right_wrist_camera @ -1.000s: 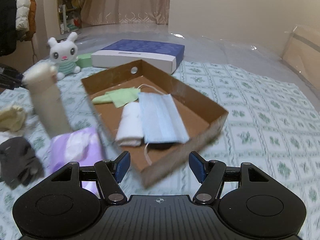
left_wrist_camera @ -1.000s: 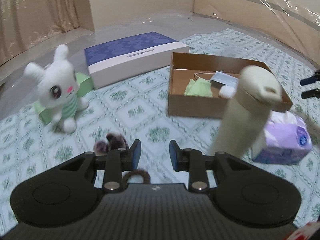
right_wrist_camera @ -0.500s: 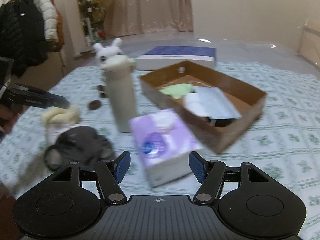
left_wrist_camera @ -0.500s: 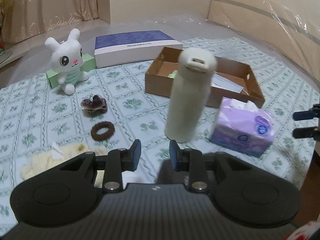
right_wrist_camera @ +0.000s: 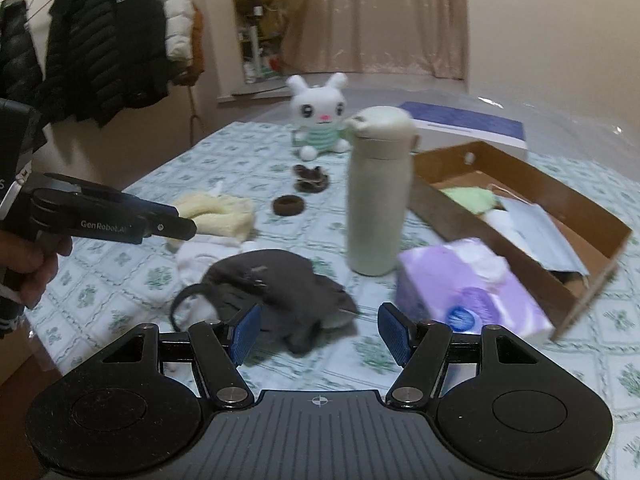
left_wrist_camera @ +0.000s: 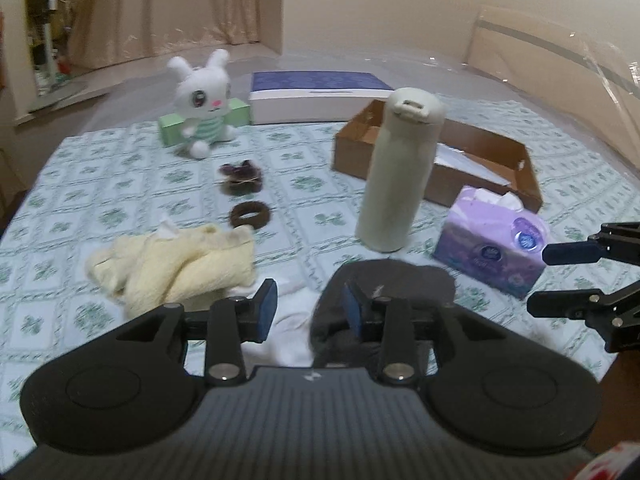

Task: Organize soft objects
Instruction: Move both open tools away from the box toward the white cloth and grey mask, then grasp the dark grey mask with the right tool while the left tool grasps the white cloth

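A dark grey cloth (left_wrist_camera: 392, 284) lies on a white cloth (left_wrist_camera: 290, 300) near the table's front edge, with a cream towel (left_wrist_camera: 180, 264) to its left. My left gripper (left_wrist_camera: 310, 310) is open and empty just above these cloths. My right gripper (right_wrist_camera: 320, 330) is open and empty, hovering over the grey cloth (right_wrist_camera: 276, 284). A cardboard box (right_wrist_camera: 576, 216) holds a green cloth (right_wrist_camera: 468, 198), a white cloth and a face mask (right_wrist_camera: 536, 232). A brown scrunchie (left_wrist_camera: 250, 216), a dark hair tie (left_wrist_camera: 240, 178) and a white bunny plush (left_wrist_camera: 202, 100) lie farther back.
A cream flask (left_wrist_camera: 396, 176) stands upright mid-table beside a purple tissue pack (left_wrist_camera: 492, 248). A blue-and-white flat box (left_wrist_camera: 316, 96) and a green box (left_wrist_camera: 236, 112) lie at the back. Jackets (right_wrist_camera: 100, 48) hang at the left. The table's front edge is close below both grippers.
Both grippers have pulled back and swung left from the cardboard box toward the table's near side. The grey and white cloths have come into view under them. Both stay open.
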{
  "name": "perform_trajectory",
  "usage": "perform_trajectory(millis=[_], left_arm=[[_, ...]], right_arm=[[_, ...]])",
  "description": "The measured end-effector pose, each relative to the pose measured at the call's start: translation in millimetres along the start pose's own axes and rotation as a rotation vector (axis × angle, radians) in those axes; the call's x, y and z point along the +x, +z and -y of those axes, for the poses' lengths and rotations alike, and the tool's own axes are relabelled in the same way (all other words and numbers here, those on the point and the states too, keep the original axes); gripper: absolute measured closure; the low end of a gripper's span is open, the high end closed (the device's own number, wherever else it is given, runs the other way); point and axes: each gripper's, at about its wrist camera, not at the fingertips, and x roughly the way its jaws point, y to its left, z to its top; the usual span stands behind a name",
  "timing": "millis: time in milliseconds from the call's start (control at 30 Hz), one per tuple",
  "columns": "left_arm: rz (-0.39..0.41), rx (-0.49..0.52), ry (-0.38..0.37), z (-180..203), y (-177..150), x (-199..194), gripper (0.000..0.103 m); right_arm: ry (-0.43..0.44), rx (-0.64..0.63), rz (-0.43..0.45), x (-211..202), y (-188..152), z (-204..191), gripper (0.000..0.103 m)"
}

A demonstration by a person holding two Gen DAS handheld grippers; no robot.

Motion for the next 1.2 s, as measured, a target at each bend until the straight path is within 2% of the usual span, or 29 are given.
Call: perform_trajectory(millis=[100, 333, 433, 633, 800, 1067, 1200], left_arm=[[0.005, -0.016, 0.042, -3.7, -11.0, -8.1, 0.069], [-0.005, -0.089, 0.068, -17.6, -30.1, -11.7, 0.066], [-0.01, -0.104, 0.085, -22.4, -35.8, -9.6, 0.064], [-0.015, -0.126, 0.095, -30.0, -42.3, -4.7, 0.062], [-0.019, -0.144, 0.094, -34.1, -45.2, 1.8, 0.055], [-0.021, -0.16, 0.09, -37.7, -49.7, 11.5, 0.052], [-0.023, -0.177, 0.093, -43.2, -51.9, 15.1, 0.052]], right_arm=[[0.013, -0.023, -0.011, 10.6, 0.6, -9.8, 0.038], [0.017, -0.095, -0.057, 34.1, -2.3, -22.6, 0.038], [0.019, -0.108, -0.07, 44.0, -2.6, -24.2, 0.029], [0.02, -0.153, -0.079, 65.5, 3.1, -27.8, 0.02], [0.037, -0.197, -0.094, 88.2, 10.0, -33.1, 0.019], [0.032, -0.274, -0.148, 132.2, 13.0, -40.1, 0.018], [0.037, -0.263, -0.162, 142.9, 11.5, -36.3, 0.018]])
